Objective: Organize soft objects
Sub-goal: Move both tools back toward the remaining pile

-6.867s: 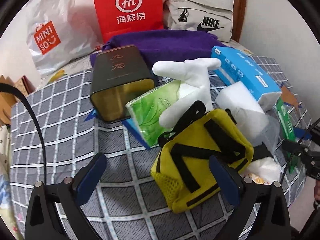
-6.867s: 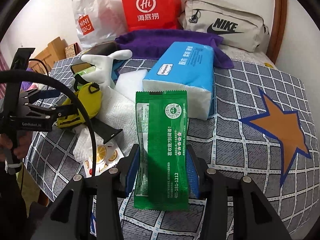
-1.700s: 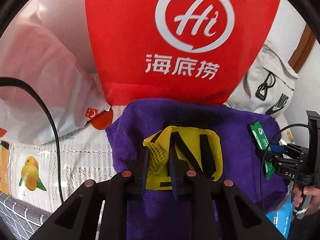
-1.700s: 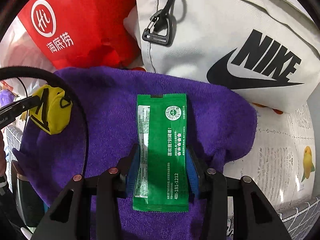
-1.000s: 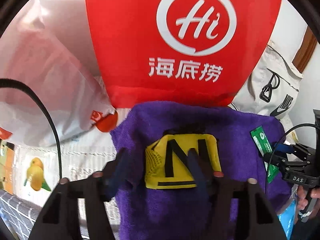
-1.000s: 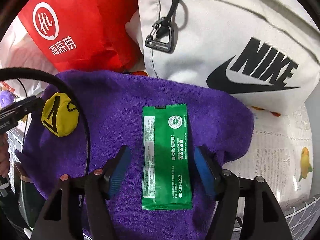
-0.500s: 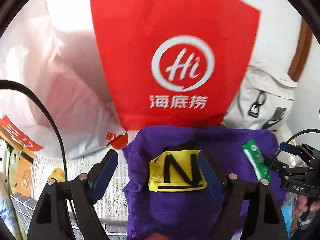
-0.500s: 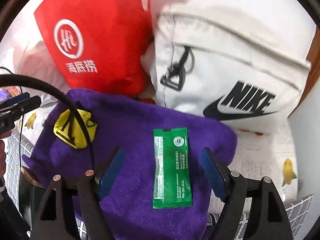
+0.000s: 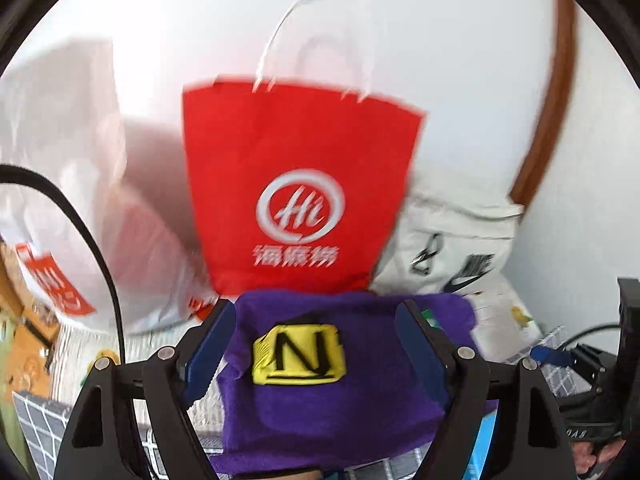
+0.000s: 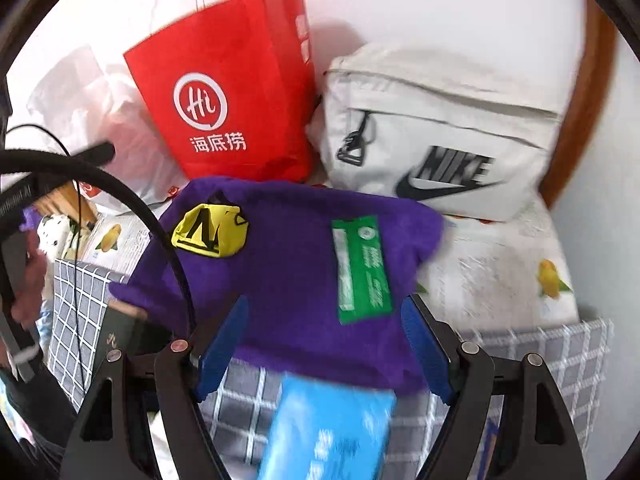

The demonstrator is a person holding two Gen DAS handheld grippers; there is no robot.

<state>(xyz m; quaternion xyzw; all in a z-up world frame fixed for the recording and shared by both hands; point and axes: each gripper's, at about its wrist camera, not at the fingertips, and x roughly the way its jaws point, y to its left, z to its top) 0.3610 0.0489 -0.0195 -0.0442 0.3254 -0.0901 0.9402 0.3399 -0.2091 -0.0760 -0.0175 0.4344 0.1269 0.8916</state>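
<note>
Far edge: a red paper bag (image 10: 224, 92) and a white Nike bag (image 10: 436, 136) stand against the wall, touching the far rim of the purple towel (image 10: 296, 280).
Left edge: a translucent plastic bag (image 9: 64, 208) leans beside the red bag.
Near edge: a blue tissue pack (image 10: 328, 432) lies on the grey checked cover (image 10: 576, 352), just under the towel's near rim.
Open room: bare purple cloth between the two placed items.
Yellow pouch (image 9: 299, 354): rests on the towel's left part, beyond and between the left gripper's pads, not touched.
Green sachet (image 10: 360, 264): lies flat on the towel's right part, just beyond the right gripper, apart from it.
Left gripper (image 9: 316, 352): jaws wide, just opened, holding nothing.
Right gripper (image 10: 326, 344): jaws wide, just opened, holding nothing.
</note>
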